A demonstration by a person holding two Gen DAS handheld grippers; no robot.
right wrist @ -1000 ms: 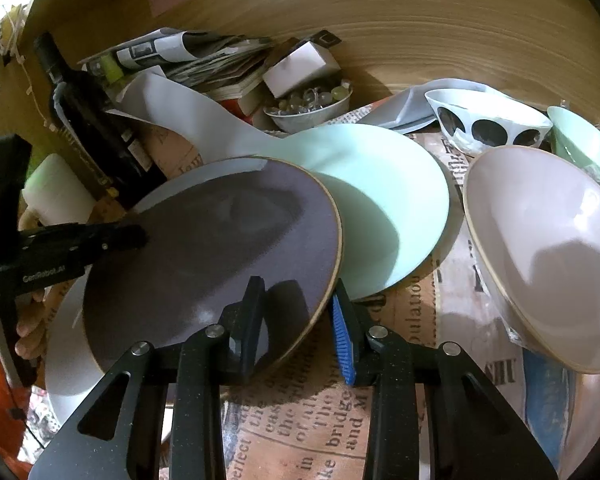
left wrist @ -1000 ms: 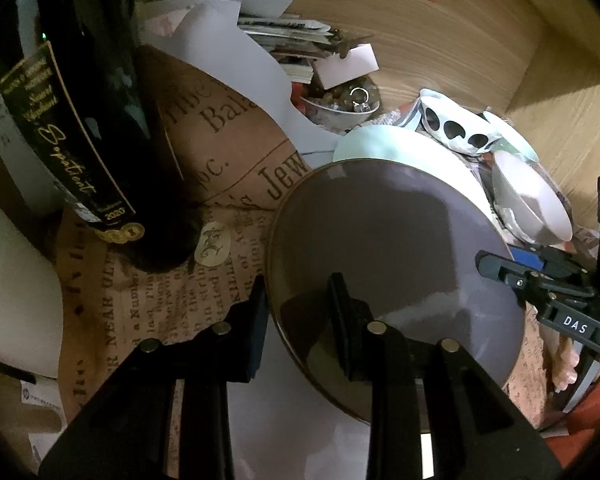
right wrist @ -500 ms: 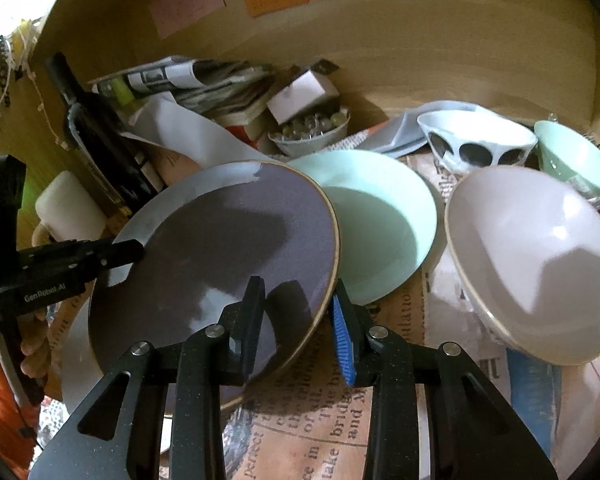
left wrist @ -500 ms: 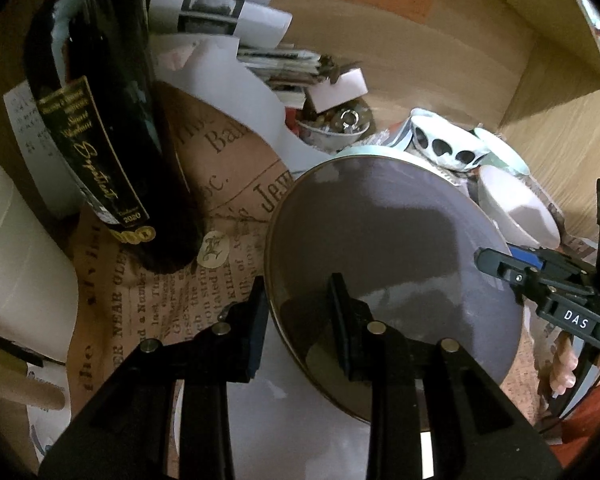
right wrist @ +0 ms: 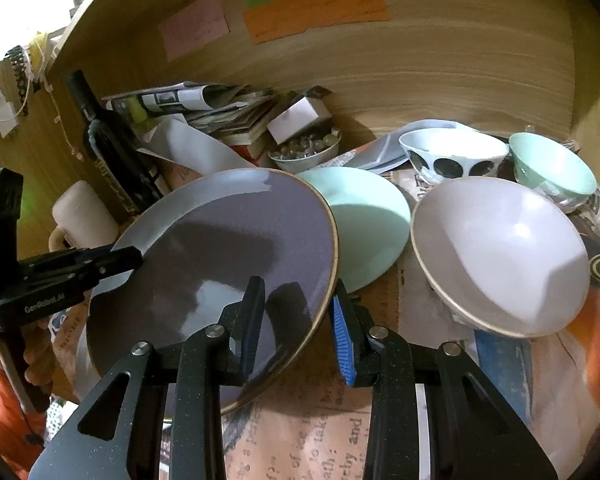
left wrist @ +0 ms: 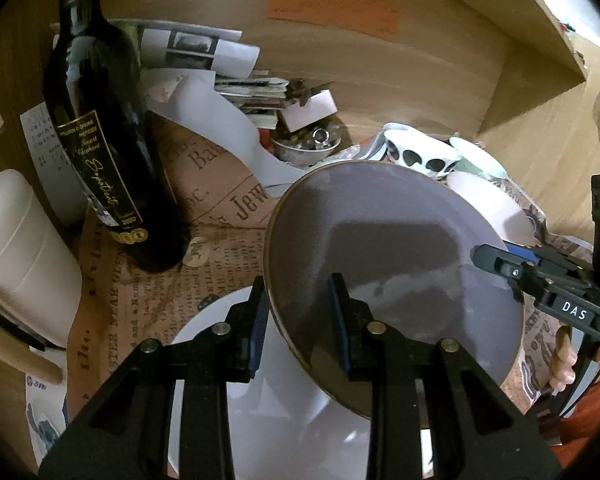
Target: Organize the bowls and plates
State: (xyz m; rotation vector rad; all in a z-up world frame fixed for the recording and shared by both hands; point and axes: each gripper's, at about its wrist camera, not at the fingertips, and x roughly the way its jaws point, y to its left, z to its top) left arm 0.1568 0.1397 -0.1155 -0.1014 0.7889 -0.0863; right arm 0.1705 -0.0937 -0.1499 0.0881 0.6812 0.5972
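Note:
A dark grey plate (left wrist: 396, 280) with a tan rim is held up in the air between both grippers. My left gripper (left wrist: 298, 320) is shut on its left rim; it also shows in the right wrist view (right wrist: 124, 260). My right gripper (right wrist: 298, 320) is shut on the plate's (right wrist: 228, 264) right rim; it also shows in the left wrist view (left wrist: 496, 260). A white plate (left wrist: 284, 420) lies below. A mint plate (right wrist: 372, 224), a pale pink bowl (right wrist: 500, 252), a spotted bowl (right wrist: 452, 160) and a mint bowl (right wrist: 552, 168) sit on the newspaper.
A wine bottle (left wrist: 104, 132) stands at the left next to a cream mug (left wrist: 24, 256). Stacked papers (right wrist: 204, 108) and a small bowl of trinkets (right wrist: 304, 152) lie at the back. Wooden walls (right wrist: 420, 68) close in the back and right.
Both grippers have lifted the grey plate higher and tilted it, uncovering the white plate beneath. Both views have drawn back from the table.

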